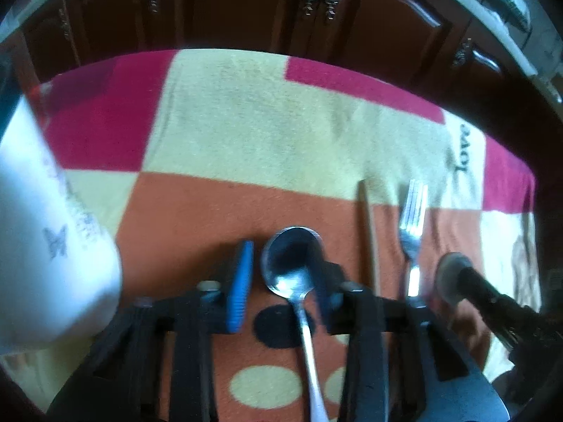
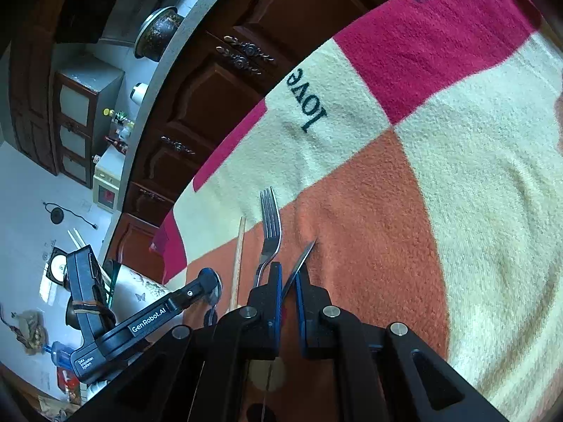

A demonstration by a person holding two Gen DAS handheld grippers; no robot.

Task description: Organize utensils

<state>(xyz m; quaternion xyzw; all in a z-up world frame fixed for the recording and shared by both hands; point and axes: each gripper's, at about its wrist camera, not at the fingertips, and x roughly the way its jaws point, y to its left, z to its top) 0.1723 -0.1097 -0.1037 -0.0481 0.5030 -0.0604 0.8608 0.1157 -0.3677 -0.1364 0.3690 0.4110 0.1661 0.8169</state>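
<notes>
In the left wrist view a metal spoon (image 1: 290,263) lies on the patterned cloth (image 1: 246,123), its bowl between the blue pads of my open left gripper (image 1: 281,277). A wooden chopstick (image 1: 367,225) and a fork (image 1: 413,225) lie to its right. In the right wrist view my right gripper (image 2: 288,281) is nearly shut on a thin knife blade (image 2: 299,263) that sticks out forward. The fork (image 2: 270,232) and chopstick (image 2: 239,260) lie just left of it. The left gripper (image 2: 207,286) shows at lower left over the spoon.
A white cup with a butterfly print (image 1: 52,246) stands at the left, also seen in the right wrist view (image 2: 140,292). Dark wooden cabinets (image 1: 281,10) run behind the table's far edge. The right gripper's body (image 1: 492,302) is at right.
</notes>
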